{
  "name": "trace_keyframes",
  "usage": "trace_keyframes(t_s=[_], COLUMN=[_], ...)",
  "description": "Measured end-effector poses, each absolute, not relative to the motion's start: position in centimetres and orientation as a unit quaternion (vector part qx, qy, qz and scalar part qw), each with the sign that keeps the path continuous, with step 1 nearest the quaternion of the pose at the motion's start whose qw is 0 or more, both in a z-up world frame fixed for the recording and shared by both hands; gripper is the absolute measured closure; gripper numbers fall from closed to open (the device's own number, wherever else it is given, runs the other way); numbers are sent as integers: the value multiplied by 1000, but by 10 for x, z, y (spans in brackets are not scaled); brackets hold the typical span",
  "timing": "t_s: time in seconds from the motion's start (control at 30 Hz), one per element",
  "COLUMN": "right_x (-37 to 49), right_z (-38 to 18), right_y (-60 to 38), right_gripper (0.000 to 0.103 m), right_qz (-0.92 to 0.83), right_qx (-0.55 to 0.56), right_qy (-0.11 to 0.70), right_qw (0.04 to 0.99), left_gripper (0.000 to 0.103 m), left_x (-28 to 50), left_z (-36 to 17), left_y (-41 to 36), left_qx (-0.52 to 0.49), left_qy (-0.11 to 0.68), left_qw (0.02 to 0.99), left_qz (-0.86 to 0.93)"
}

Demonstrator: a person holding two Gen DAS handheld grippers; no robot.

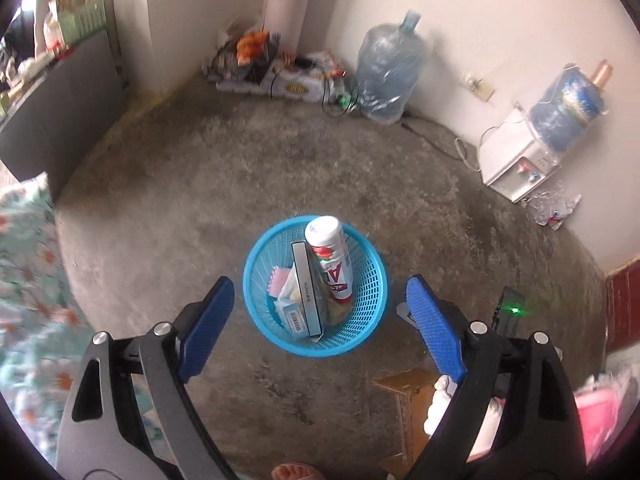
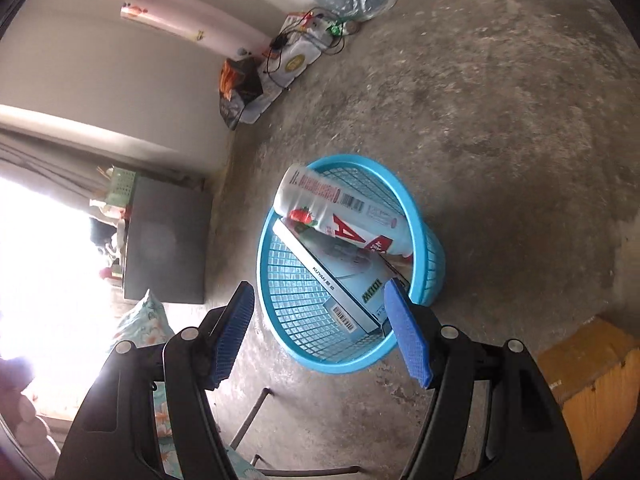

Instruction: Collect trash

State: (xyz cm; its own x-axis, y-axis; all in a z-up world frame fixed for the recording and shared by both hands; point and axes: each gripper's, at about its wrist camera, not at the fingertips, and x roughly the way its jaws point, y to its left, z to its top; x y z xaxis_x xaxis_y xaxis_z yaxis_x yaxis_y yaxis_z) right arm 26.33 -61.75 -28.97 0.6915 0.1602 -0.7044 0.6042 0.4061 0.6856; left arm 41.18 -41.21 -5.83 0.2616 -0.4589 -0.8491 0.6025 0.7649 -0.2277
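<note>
A blue mesh basket stands on the concrete floor. Inside it a white bottle with a red label leans against the rim, beside a flat box standing on end and some small packets. My left gripper hovers above the basket, open, with nothing between its blue pads. In the right wrist view the same basket holds the bottle and the box. My right gripper is open over the near rim, and its right pad overlaps the rim in the picture.
Around the floor are a large water jug, a white dispenser, corner clutter with cables and a dark cabinet. A wooden stool is close by. A person's toes and flowered cloth are near.
</note>
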Motion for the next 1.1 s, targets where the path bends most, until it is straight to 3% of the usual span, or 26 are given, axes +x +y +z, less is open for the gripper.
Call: trace_keyframes(t_s=[0.3, 0.57, 0.83, 1.1], right_x=[230, 237, 245, 251], right_z=[-210, -112, -55, -56], right_y=[-567, -466, -358, -282], right_gripper=[37, 32, 32, 32], right_qz=[-115, 41, 212, 277], right_qx=[501, 402, 351, 354], right_qy=[317, 327, 371, 444], right_qw=[797, 854, 833, 775], left_gripper=[19, 19, 19, 19], left_x=[355, 260, 148, 91], left_z=[60, 132, 79, -4], left_y=[-268, -44, 116, 129], left_qx=[52, -5, -123, -177], left_qy=[452, 381, 391, 435], left_qw=[815, 890, 903, 870], left_qz=[-358, -250, -130, -150])
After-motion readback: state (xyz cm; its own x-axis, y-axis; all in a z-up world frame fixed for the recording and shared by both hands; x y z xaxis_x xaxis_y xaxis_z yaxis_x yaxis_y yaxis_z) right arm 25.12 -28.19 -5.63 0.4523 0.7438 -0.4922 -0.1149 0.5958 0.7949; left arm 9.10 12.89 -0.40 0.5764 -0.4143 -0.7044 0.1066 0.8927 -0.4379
